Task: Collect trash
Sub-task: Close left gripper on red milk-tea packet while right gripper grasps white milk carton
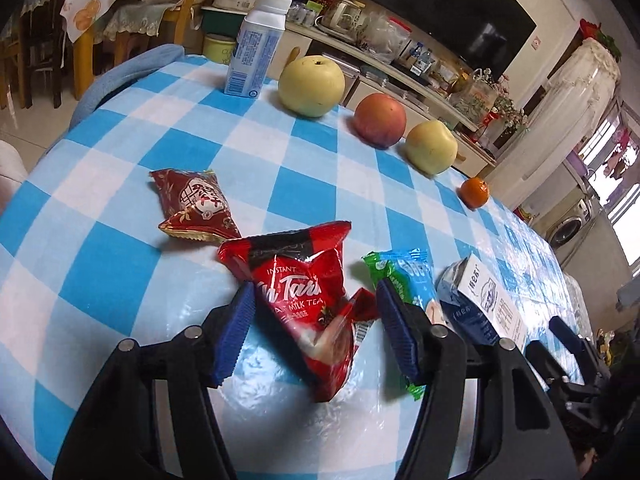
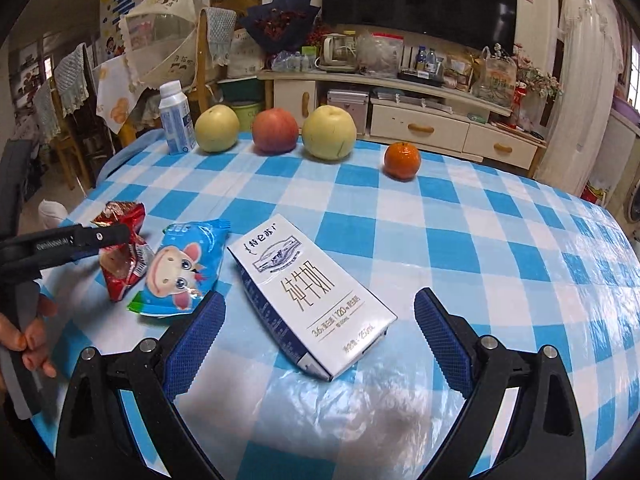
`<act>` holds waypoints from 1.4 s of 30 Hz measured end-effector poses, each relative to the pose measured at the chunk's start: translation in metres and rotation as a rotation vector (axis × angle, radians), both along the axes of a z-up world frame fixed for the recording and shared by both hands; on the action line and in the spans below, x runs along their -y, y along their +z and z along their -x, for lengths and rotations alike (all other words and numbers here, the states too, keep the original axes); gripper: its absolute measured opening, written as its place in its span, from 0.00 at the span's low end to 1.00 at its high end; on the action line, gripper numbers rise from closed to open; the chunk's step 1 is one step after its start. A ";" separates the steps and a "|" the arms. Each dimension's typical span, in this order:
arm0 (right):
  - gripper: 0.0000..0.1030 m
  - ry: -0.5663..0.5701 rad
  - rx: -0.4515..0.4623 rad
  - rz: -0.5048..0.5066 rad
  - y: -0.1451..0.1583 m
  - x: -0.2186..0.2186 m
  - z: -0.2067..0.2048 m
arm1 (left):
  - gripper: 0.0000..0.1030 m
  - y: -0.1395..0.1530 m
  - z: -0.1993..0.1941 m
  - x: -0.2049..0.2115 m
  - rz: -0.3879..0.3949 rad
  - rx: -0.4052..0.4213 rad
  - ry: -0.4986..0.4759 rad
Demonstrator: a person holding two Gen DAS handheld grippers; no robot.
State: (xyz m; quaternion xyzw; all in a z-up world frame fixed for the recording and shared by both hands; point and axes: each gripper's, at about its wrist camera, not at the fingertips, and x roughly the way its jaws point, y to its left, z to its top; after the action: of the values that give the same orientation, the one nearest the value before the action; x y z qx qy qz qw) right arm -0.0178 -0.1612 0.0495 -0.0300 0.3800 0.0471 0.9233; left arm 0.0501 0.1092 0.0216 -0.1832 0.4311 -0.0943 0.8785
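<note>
A red milk-tea wrapper (image 1: 304,304) lies on the checked tablecloth between the open jaws of my left gripper (image 1: 316,320), with a gap on both sides; it also shows in the right wrist view (image 2: 122,252). A dark red snack wrapper (image 1: 192,206) lies beyond it to the left. A green and blue cartoon wrapper (image 1: 404,280) (image 2: 184,268) lies to its right. A white and navy milk carton (image 2: 312,296) (image 1: 480,308) lies flat, and my open, empty right gripper (image 2: 320,340) straddles its near end.
Along the table's far edge stand a white and blue bottle (image 2: 176,120), a yellow pear (image 2: 217,128), a red apple (image 2: 276,130), a second pear (image 2: 329,132) and a tangerine (image 2: 402,160). Chairs stand left, a TV cabinet behind.
</note>
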 end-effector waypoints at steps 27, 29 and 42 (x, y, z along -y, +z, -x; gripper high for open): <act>0.77 0.168 -0.153 -0.045 -0.036 -0.025 -0.039 | 0.70 -0.008 -0.023 0.023 -0.131 -0.027 -0.046; 0.71 0.165 -0.163 -0.043 -0.038 -0.028 -0.039 | 0.70 -0.009 -0.022 0.025 -0.137 -0.024 -0.049; 0.64 0.160 -0.153 -0.087 -0.035 -0.028 -0.032 | 0.58 -0.010 -0.007 0.025 -0.089 0.005 -0.057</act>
State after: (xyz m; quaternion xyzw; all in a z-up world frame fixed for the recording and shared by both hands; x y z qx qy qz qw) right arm 0.0139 -0.1331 0.0142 -0.0163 0.4433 0.1394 0.8853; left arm 0.0576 0.0839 0.0113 -0.1315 0.4375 -0.1006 0.8838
